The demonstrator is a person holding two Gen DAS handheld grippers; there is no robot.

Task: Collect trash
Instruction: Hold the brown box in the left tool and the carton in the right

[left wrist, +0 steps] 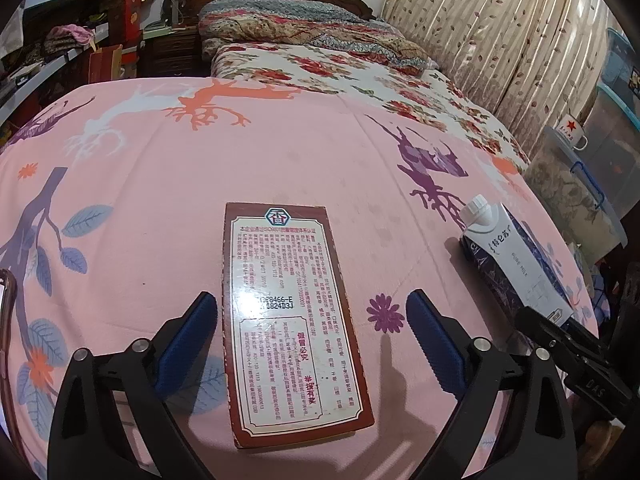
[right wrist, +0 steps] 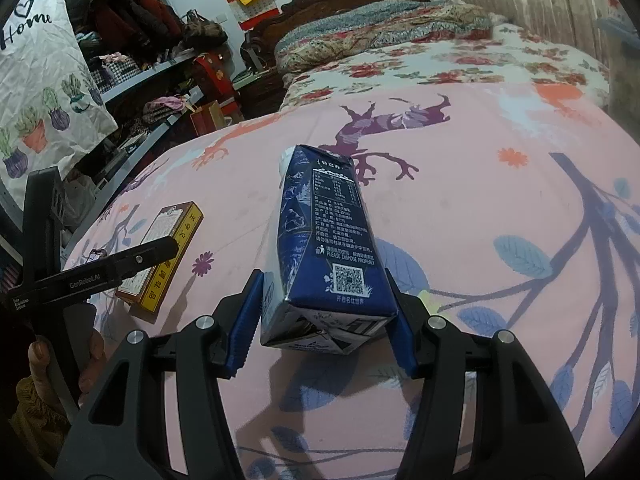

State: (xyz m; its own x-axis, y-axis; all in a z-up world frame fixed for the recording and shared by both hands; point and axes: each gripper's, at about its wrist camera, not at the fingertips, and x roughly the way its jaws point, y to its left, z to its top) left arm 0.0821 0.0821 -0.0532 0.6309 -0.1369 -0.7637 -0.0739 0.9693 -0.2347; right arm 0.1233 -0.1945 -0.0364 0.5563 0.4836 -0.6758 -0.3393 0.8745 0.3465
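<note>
On the pink bed sheet (left wrist: 320, 168), right gripper (right wrist: 324, 320) jaws clamp the milk carton (right wrist: 332, 236) for lifting; left gripper (left wrist: 312, 344) jaws gape over the flat box (left wrist: 292, 320), needing closing.

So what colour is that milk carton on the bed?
The milk carton is dark blue with white print and a white cap, clearest in the right wrist view.

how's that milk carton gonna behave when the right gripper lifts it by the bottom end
The milk carton lies on its side on the soft pink bedsheet, its base between the right gripper's pads. It is thin paperboard, so it may dent under a squeeze. Gripped at one end, its long body will probably droop or swing. The glossy printed faces could slip a little.
</note>
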